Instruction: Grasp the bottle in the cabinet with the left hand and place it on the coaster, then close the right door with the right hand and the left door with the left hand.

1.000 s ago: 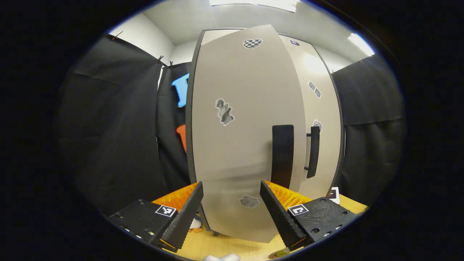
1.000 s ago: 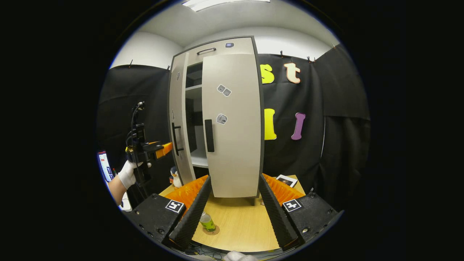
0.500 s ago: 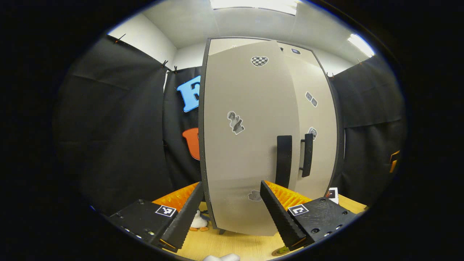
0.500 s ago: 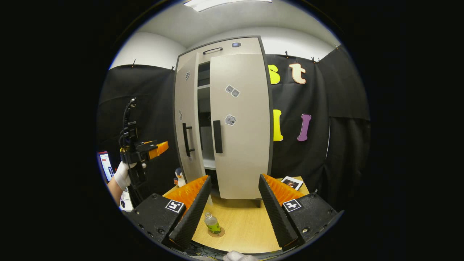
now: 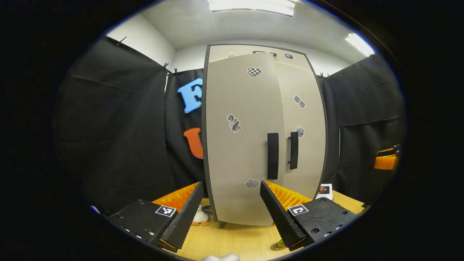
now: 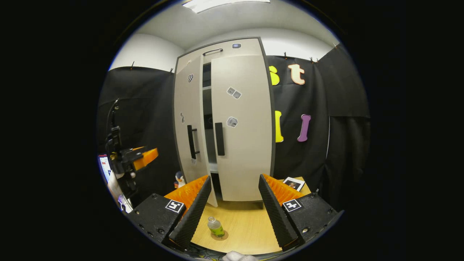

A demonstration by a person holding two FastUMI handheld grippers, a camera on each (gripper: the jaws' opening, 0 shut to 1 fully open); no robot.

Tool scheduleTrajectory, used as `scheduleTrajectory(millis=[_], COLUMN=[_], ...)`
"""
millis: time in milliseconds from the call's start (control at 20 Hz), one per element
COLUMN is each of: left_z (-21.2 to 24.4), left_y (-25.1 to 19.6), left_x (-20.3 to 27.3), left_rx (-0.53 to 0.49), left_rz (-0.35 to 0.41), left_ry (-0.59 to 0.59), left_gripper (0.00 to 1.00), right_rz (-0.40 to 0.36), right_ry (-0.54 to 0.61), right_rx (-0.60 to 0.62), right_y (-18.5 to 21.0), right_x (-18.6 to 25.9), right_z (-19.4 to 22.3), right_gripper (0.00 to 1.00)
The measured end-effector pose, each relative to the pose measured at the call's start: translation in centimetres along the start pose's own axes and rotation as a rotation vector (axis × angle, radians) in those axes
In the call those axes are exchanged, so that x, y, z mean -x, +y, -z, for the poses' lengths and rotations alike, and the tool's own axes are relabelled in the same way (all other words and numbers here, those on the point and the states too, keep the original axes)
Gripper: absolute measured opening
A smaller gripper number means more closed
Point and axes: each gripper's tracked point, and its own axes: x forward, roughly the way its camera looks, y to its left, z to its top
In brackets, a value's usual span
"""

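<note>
Bottle (image 6: pixel 216 227) standing on coaster (image 6: pixel 219 235); left door (image 6: pixel 188 119) ajar, light and stiff, best pushed flat beside its handle (image 6: pixel 192 142). Left gripper (image 5: pixel 229 208) and right gripper (image 6: pixel 232 203) both spread, empty

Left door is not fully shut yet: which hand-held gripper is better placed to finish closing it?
The left. The left hand-held gripper faces the left door head-on, open and empty. The right hand-held gripper sits back behind the bottle, facing the closed right door.
</note>
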Motion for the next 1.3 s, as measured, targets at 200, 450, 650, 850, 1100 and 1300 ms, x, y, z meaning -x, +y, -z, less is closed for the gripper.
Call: scheduleTrajectory(millis=[200,450,650,850,1100,1300], left_z=[1.8,4.0,3.9,3.4,3.2,3.7], left_y=[0.2,-0.5,0.3,0.5,0.8,1.1], left_x=[3.0,5.7,5.9,6.3,6.6,6.9], left_rx=[-0.017,0.033,0.006,0.009,0.017,0.024], left_rz=[-0.027,-0.044,-0.057,-0.063,-0.062,-0.068], left_ry=[0.025,0.062,0.064,0.051,0.044,0.06], left_gripper=[0.96,0.96,0.96,0.96,0.96,0.96], right_rz=[0.017,0.049,0.052,0.059,0.071,0.059], right_ry=[0.008,0.023,0.026,0.028,0.021,0.028], right_rx=[-0.011,-0.006,-0.003,0.008,0.013,0.015], right_y=[-0.2,-0.4,-0.3,0.0,0.0,0.7], right_x=[0.0,-0.3,-0.4,-0.3,-0.3,-0.7], right_z=[0.8,1.8,1.9,2.2,2.1,2.2], right_gripper=[0.81,0.81,0.81,0.82,0.81,0.81])
